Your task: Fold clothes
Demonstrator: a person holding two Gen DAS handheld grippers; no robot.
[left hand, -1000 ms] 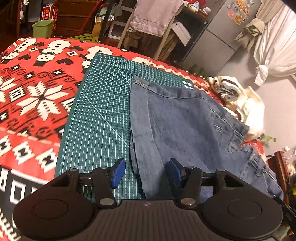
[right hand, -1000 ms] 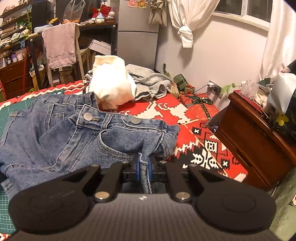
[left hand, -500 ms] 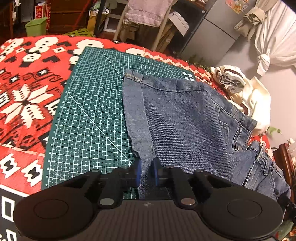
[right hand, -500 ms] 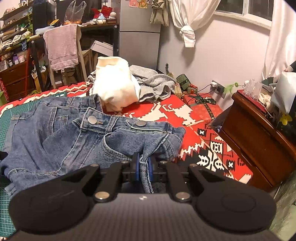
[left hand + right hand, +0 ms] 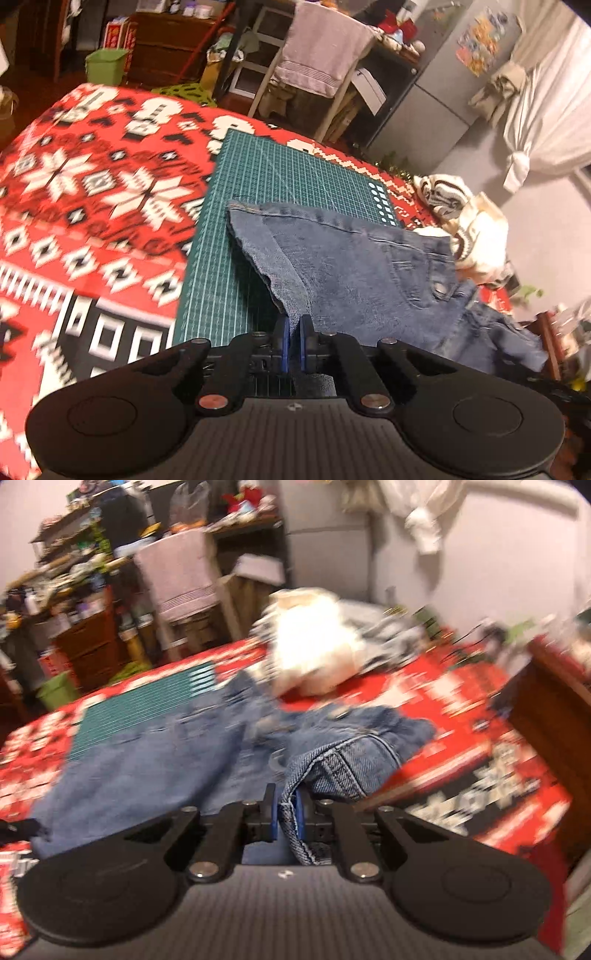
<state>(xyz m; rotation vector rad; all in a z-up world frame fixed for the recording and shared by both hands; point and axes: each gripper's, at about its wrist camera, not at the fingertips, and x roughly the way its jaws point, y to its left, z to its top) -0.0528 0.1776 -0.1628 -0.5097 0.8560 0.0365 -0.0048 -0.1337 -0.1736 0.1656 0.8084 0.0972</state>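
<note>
Bed, red patterned blanket (image 5: 92, 206): green cutting mat (image 5: 236, 236) at centre bearing jeans (image 5: 369, 273); cream clothes heap (image 5: 476, 236) at 2 o'clock.

A lived-in home bedroom is shown; a patterned bedspread (image 5: 92, 192), knotted curtain (image 5: 535, 122), towel (image 5: 321, 55) over a chair and cluttered shelves (image 5: 74, 572) are seen.

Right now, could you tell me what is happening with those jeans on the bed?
A person holds a gripper in each hand and is folding a pair of blue jeans that lie partly on a green cutting mat over a red patterned blanket. The left gripper is shut on the hem end, raised off the mat. The right gripper is shut on a seamed edge at the waist end. The right view is blurred.
</note>
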